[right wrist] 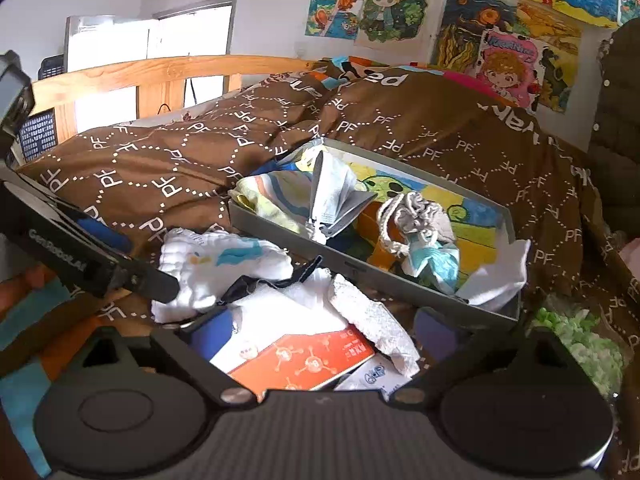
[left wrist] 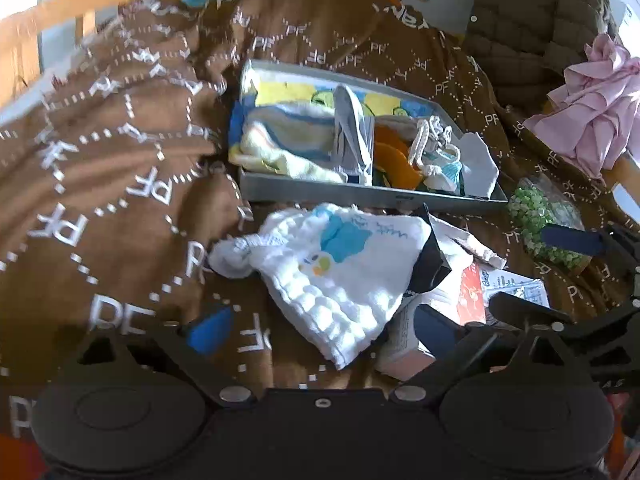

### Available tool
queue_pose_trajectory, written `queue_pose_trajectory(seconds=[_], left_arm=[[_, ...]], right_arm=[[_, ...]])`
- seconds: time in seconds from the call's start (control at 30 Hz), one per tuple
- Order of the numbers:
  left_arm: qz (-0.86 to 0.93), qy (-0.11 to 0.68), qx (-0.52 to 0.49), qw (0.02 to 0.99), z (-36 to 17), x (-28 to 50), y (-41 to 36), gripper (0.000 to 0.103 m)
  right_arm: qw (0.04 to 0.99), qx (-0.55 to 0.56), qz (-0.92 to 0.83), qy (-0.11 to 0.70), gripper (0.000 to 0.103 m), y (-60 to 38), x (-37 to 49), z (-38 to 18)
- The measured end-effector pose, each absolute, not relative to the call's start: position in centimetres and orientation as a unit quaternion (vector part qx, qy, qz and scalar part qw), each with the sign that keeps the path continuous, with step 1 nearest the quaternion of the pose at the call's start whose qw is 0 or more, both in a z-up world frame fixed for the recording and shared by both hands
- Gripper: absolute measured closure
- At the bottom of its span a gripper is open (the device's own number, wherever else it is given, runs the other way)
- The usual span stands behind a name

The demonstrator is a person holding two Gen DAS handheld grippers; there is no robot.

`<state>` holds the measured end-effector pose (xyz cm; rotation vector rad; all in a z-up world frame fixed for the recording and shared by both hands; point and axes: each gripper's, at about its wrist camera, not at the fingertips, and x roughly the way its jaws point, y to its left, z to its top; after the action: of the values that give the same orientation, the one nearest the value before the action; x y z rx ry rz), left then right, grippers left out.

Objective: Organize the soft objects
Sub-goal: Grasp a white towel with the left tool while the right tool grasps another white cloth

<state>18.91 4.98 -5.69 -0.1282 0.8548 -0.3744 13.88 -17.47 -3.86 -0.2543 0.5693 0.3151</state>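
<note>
White quilted cloth (left wrist: 340,276) lies on the brown bedspread (left wrist: 120,168), between the spread, empty fingers of the left gripper (left wrist: 320,328). Right gripper (right wrist: 320,336), also released, hovers over an orange booklet (right wrist: 304,360). Beyond both sits the grey tray (left wrist: 360,194) of soft items.

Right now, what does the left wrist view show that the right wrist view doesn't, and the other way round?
Only the left wrist view shows the pink ruffled garment lying at the right on the bed.

Only the right wrist view shows the cartoon drawings on the wall, the whole wooden bed rail and a window.

Both show the grey tray filled with soft items, the white muslin cloth in front of it, the brown PF-patterned duvet, the green bag and the orange box.
</note>
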Motion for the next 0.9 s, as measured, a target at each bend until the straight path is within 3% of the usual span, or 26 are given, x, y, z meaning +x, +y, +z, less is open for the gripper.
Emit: queue_pose_trajectory(seconds=[0.07,0.3,0.4,0.7,0.77,0.9], left_arm=[[-0.184,0.417,-0.075,0.887,-6.1,19.1,5.0,0.01],[-0.195,0.417,-0.1,0.882,-6.8,19.6,4.6,0.022],[-0.197,0.411,-0.103,0.884,-6.7,19.6,4.6,0.031],[-0.198,0.414,-0.133,0.878,-7.0,19.8,4.9,0.073],[-0.194,0.409,-0.127,0.883,-6.7,19.7,4.9,0.084],[-0.182,0.399,-0.104,0.893,-6.1,19.4,4.7,0.092]], right_arm=[[0.937,-0.121,0.165,0.281,0.015,-17.3,14.0,-4.1],[0.932,-0.119,0.18,0.292,0.024,-16.4,14.6,-4.9],[0.928,-0.121,0.186,0.3,0.033,-16.0,15.0,-5.3],[0.924,-0.107,0.196,0.309,0.057,-15.6,15.7,-5.9],[0.924,-0.104,0.197,0.31,0.068,-15.6,15.7,-5.9],[0.923,-0.106,0.197,0.313,0.088,-15.5,15.8,-6.0]])
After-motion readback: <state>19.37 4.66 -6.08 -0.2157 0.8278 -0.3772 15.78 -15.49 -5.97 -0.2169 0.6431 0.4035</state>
